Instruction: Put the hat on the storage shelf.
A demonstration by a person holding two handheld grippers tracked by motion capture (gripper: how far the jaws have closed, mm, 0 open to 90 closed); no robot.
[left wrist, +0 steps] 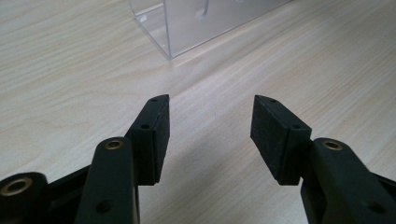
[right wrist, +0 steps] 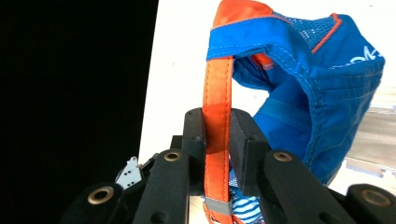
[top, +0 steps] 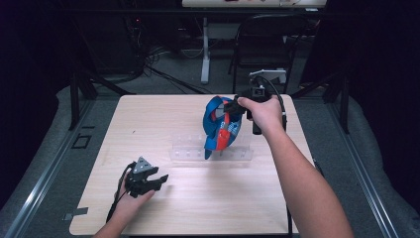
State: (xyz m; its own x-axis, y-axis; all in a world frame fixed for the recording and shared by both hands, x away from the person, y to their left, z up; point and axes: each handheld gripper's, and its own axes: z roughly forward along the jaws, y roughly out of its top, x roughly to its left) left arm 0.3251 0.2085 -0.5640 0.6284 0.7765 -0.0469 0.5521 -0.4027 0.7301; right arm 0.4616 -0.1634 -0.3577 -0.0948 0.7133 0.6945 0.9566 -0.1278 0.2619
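A blue cap with an orange strap hangs above a clear plastic rack at the middle of the table. My right gripper holds it from the right side. In the right gripper view the jaws of my right gripper are shut on the orange strap, and the blue cap droops beyond them. My left gripper rests near the table's front left, held by a hand. Its jaws stand open over bare wood in the left gripper view, with the clear plastic rack ahead.
The light wooden table has open surface to the left and in front. Beyond its far edge stand a black chair, a white table leg and cables on the floor. Metal rails run along both sides.
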